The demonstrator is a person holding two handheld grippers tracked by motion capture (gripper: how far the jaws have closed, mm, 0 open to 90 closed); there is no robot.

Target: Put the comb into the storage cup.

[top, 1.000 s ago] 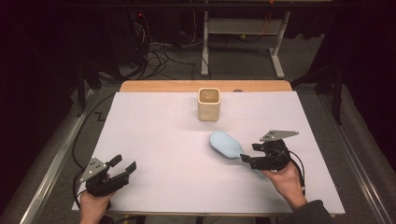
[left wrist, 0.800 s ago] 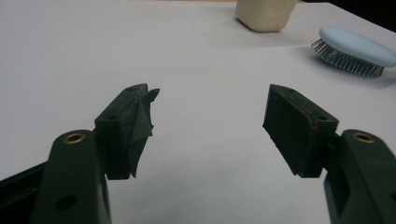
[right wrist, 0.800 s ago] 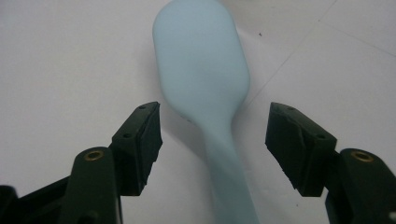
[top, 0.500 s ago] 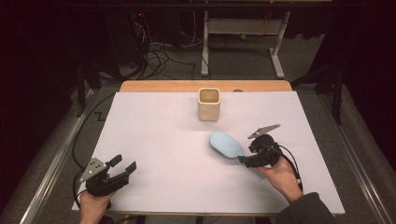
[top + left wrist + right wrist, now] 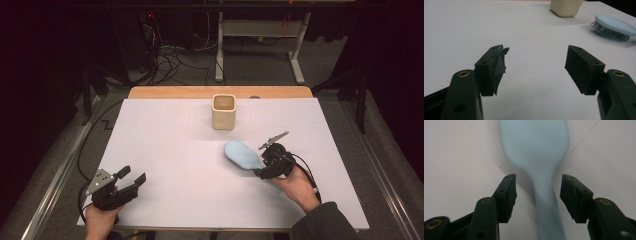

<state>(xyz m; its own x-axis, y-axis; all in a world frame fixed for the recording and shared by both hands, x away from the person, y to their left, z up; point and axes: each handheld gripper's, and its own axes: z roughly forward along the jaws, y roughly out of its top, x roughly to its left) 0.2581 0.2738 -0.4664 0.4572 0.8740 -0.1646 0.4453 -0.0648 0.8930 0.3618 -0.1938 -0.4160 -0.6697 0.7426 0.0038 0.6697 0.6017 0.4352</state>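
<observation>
- Cream cup (image 5: 223, 111): upright at 12 o'clock on the white table (image 5: 170, 150), well apart from both tools; nothing lies between the brush and either gripper.
- Pale blue hairbrush (image 5: 243, 154): lies right of the table's centre, at about 5 o'clock from the cup, smooth oval back up.
- Left gripper (image 5: 131, 180): at 7 o'clock on the table, jaws spread with nothing between them.
- Right gripper (image 5: 537, 195): jaws straddle the brush's narrow handle, gaps on both sides; they have just been closing and do not yet press.
- Left gripper view: reveals the metal bristles (image 5: 609, 32) beneath the brush head, facing the table.
- Right gripper view: shows the handle widening into the head.
</observation>
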